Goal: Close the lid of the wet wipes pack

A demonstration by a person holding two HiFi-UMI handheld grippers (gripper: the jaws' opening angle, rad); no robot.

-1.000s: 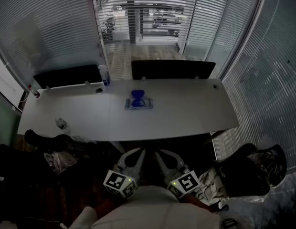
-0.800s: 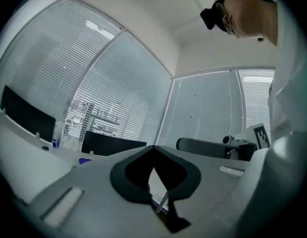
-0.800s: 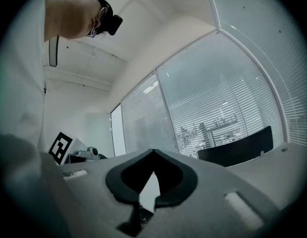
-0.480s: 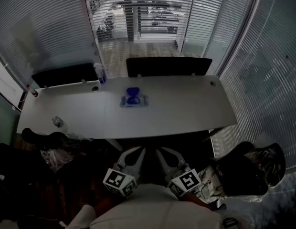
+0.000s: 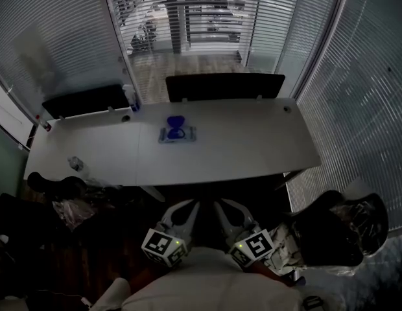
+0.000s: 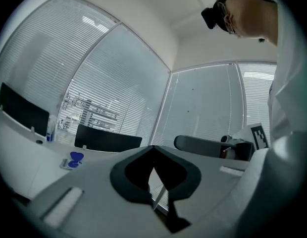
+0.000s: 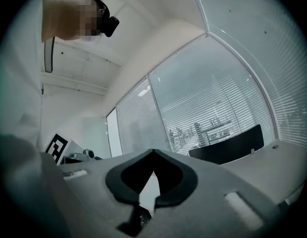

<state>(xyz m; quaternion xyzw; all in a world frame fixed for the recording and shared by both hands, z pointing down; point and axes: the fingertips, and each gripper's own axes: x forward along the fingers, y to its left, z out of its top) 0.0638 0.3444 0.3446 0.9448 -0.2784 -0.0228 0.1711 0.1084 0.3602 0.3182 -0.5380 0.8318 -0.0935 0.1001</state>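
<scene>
The wet wipes pack [image 5: 177,135] lies flat on the white table [image 5: 253,148], left of its middle, with its blue lid [image 5: 176,122] standing open. In the left gripper view the pack [image 6: 72,160] shows small and far off at the left. Both grippers are held close to my body, short of the table's near edge and well away from the pack. My left gripper [image 5: 187,207] [image 6: 153,149] is shut with nothing in it. My right gripper [image 5: 224,207] [image 7: 153,153] is shut and empty too. The right gripper view does not show the pack.
Two black panels [image 5: 224,86] [image 5: 84,100] stand along the table's far edge, with a bottle [image 5: 128,96] between them. A small crumpled thing [image 5: 76,164] lies at the table's left end. Plastic-covered chairs [image 5: 337,229] [image 5: 61,196] flank me. Glass walls with blinds surround the room.
In the head view the table and the pack have drifted a little to the left and up. Both grippers keep their place at the bottom of the picture, still shut.
</scene>
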